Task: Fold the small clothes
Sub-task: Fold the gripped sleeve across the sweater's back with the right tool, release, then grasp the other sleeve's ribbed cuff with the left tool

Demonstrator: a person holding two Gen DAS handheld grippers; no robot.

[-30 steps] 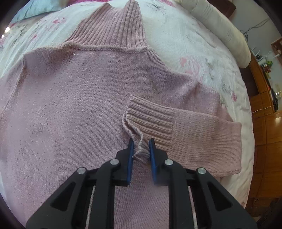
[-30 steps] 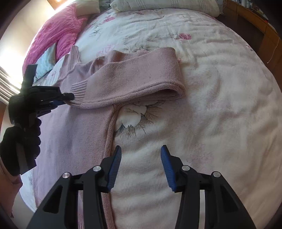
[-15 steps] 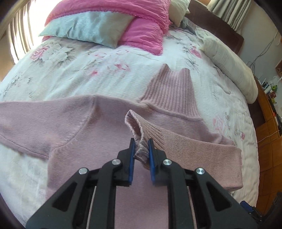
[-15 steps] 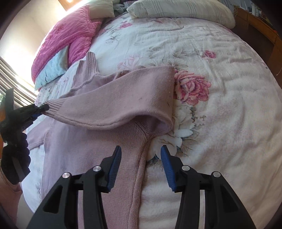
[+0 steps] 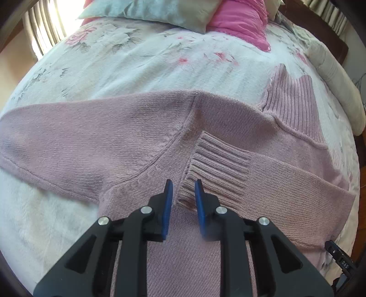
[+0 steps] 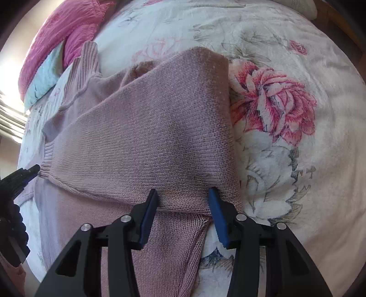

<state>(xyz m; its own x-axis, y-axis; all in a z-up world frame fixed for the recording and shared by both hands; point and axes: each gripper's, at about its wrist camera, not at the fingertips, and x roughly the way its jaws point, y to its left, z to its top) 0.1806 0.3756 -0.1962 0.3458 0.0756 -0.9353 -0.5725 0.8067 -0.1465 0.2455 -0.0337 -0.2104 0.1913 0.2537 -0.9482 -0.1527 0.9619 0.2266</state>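
A dusty-pink knit sweater (image 5: 141, 137) lies flat on the bed, its ribbed collar (image 5: 295, 102) pointing to the far right. One sleeve (image 6: 160, 137) is folded across the chest, and its ribbed cuff (image 5: 217, 164) rests flat on the body. My left gripper (image 5: 183, 185) is open, with the cuff's near corner lying loose between its blue fingers. In the right wrist view the left gripper (image 6: 32, 171) sits just off the cuff end. My right gripper (image 6: 183, 194) is open and hovers at the folded sleeve's lower edge by the armpit. The other sleeve (image 5: 57, 137) stretches out to the left.
The floral bedspread (image 6: 286, 102) surrounds the sweater. Pink (image 5: 240, 18) and pale blue (image 5: 148, 11) pillows lie at the head of the bed, and a white bolster (image 5: 336, 75) lies along the right side. A black-gloved hand (image 6: 11, 217) holds the left gripper.
The left gripper carried the cuff across the chest, laid it flat and opened off it. The right gripper moved forward onto the folded sleeve's edge.
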